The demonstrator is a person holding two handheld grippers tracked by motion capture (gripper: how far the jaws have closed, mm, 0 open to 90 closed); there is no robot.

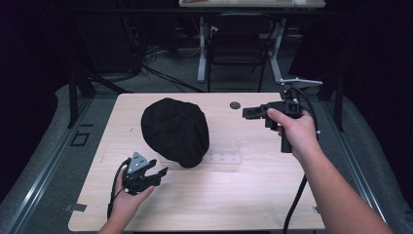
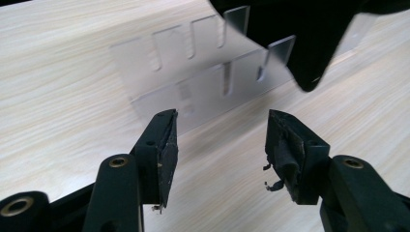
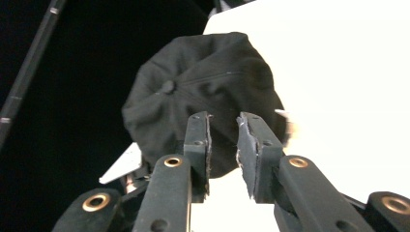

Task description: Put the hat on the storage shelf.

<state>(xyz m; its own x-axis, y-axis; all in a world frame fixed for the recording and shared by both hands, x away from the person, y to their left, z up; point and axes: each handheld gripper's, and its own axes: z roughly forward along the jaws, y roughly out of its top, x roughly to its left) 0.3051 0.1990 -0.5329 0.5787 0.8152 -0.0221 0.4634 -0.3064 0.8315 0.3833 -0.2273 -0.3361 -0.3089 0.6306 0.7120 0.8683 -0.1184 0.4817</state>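
**Soft black cap, draped over a clear rack, free of both grippers**

Found the left gripper (image 1: 157,174) nearest, low over the wooden table (image 1: 219,204) at its near left, with jaws spread wide and nothing between them. Saw, along those jaws in the left gripper view (image 2: 220,121), the clear slotted acrylic rack (image 2: 193,82) just ahead and a dark edge of the cap (image 2: 300,43) hanging over its far end.

Placed the black cap (image 1: 175,129) at mid-table, crown up, its near edge resting on the rack (image 1: 226,157) and its button and seams plain in the right gripper view (image 3: 203,82). Judged it light and limp: cloth panels likely to dent and fold under a pinch, hardly slippery, not fragile. Judged the stitched rim or the stiffer brim the better hold, the domed crown a poor one, with fabric apt to bunch and slide off the pads. Took the rack for light, smooth and easily dragged along by any tug on the cap.

Found the right gripper (image 1: 246,113) farther off at the right, raised, pointing toward the cap, jaws (image 3: 223,118) part-way apart and empty.
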